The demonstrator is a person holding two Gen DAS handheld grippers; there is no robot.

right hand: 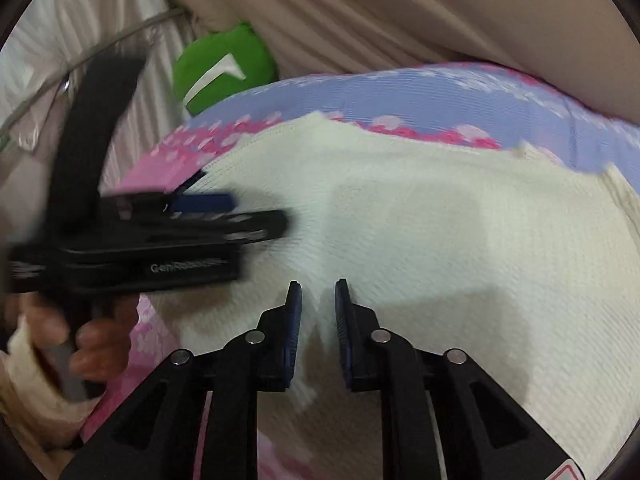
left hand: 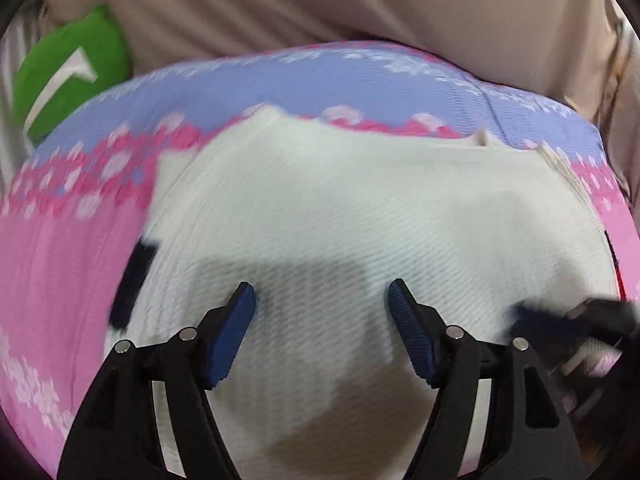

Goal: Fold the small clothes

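A white ribbed garment point(left hand: 340, 208) lies spread on a pink and lilac patterned cover point(left hand: 60, 260). My left gripper point(left hand: 322, 292) hangs just over its near part with the jaws wide apart and nothing between them. It also shows, blurred, at the left of the right wrist view point(right hand: 256, 216). The garment fills the right wrist view point(right hand: 440, 240) too. My right gripper point(right hand: 318, 292) has its jaws nearly closed on a pinched ridge of the white fabric at the near edge. It shows as a dark blur at the right of the left wrist view point(left hand: 576, 320).
A green cushion point(left hand: 72, 68) with a white mark lies at the far left, also in the right wrist view point(right hand: 224, 68). Beige draped fabric point(left hand: 320, 4) runs behind the cover. A dark patch point(left hand: 132, 284) sits at the garment's left edge.
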